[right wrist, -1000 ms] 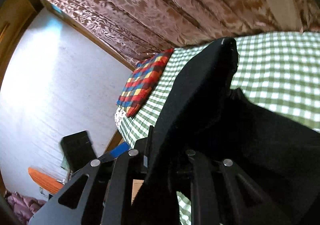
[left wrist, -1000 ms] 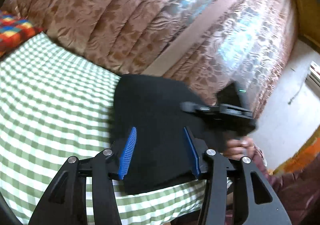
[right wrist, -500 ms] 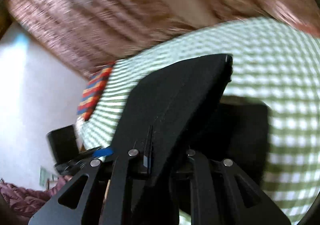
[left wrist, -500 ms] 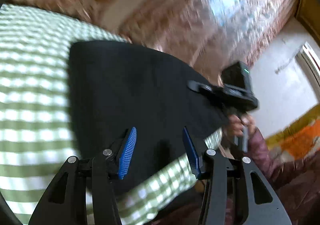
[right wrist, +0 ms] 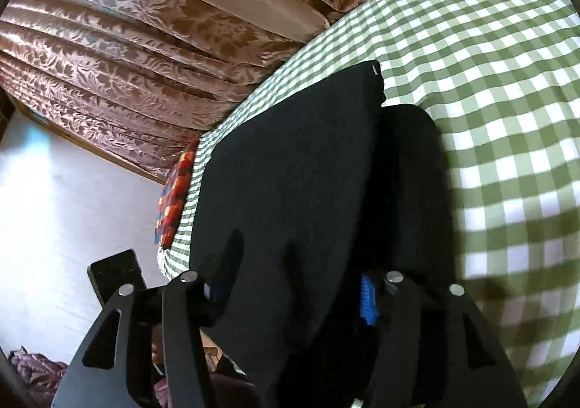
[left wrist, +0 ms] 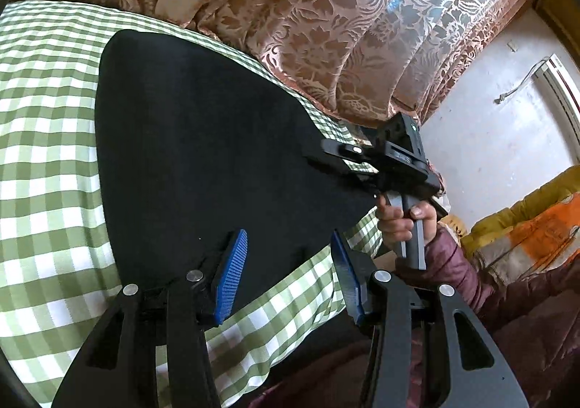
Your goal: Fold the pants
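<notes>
The black pants (left wrist: 203, 154) lie folded on the green checked bedsheet (left wrist: 43, 140). My left gripper (left wrist: 288, 263) is open and empty, its blue pads just above the near edge of the pants. My right gripper (left wrist: 337, 154) shows in the left wrist view at the pants' right edge, held by a hand. In the right wrist view the right gripper (right wrist: 297, 263) stands open with the pants' fabric (right wrist: 290, 172) lying between and over its fingers; a blue pad (right wrist: 368, 295) shows on the right.
Patterned brown curtains (left wrist: 326, 27) hang behind the bed. A colourful checked pillow (right wrist: 174, 198) lies at the far end of the bed. An orange and yellow cushion (left wrist: 525, 227) sits at the right. A white wall (right wrist: 43, 208) is beside the bed.
My right gripper has opened from its grip on the pants, and the lifted fold has come down flat. Both wrist views swung, then steadied.
</notes>
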Motion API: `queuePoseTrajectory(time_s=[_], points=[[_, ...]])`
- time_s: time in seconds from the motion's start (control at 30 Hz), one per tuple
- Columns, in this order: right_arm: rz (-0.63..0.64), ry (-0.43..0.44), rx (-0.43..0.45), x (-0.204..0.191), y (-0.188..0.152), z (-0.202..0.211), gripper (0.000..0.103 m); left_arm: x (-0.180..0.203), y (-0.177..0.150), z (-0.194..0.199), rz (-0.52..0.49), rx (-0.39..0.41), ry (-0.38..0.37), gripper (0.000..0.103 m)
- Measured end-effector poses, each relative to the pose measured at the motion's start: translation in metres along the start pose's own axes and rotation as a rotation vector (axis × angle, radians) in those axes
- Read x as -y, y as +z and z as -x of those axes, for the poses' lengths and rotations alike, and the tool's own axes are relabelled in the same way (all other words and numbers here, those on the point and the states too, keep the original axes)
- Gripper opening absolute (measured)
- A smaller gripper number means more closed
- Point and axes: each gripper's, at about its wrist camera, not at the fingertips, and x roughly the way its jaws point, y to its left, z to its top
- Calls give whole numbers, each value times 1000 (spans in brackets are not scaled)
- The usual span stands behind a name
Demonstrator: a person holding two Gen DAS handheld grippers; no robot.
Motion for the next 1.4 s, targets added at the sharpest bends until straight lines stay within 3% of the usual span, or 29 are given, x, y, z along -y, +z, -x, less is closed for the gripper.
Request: queuePoseTrajectory(time_s=[0.03, 0.07, 0.27, 0.43, 0.5, 0.57, 0.63, 0.73, 0.8, 0.9, 1.0, 1.03, 1.1, 1.17, 1.2, 1.3, 1.4], points=[[17, -31, 1, -1, -3, 2, 28, 0, -1, 1, -6, 0, -2, 46], [26, -52, 0, -2, -5, 2, 13, 1, 0, 1, -13, -3, -6, 46], [157, -132, 33, -27, 0, 12, 12, 17, 12, 4, -64, 21, -2, 46], [156, -226, -25, -5, 3, 0, 14, 12, -3, -18, -74, -88, 59, 46], [118, -210, -21, 7, 0, -3, 15, 12, -7, -20, -68, -94, 48, 46], [83, -187, 7, 8, 0, 2, 29, 14, -6, -19, -72, -95, 41, 46], [90, -245, 48, 1, -2, 12, 44, 16, -3, -14, -79, -79, 37, 46], [105, -249, 127, -19, -4, 34, 44, 20, 5, 0, -83, -23, 30, 46], [151, -197, 169, -44, -10, 47, 44, 21, 12, 11, -89, 34, 57, 46], [230, -148, 124, -75, -22, 38, 44, 18, 18, 18, -87, 76, 119, 46], [280, -206, 16, -84, -41, 10, 44, 14, 12, 12, -94, 44, 172, 46], [277, -226, -7, -79, -46, 4, 44, 14, 8, 7, -104, 22, 195, 46], [269, -304, -50, -60, -56, -5, 25, 16, -6, -1, -136, -17, 234, 46], [202, -273, -33, -32, -64, 0, 4, 19, -16, -7, -172, -28, 276, 46], [155, -243, -17, -22, -64, 5, 0, 22, -20, -9, -191, -24, 295, 46], [119, -207, -4, -13, -61, 8, 0, 25, -15, -5, -209, -10, 313, 46], [135, -212, 0, -24, -54, 11, 8, 29, -5, 4, -201, 29, 297, 46]])
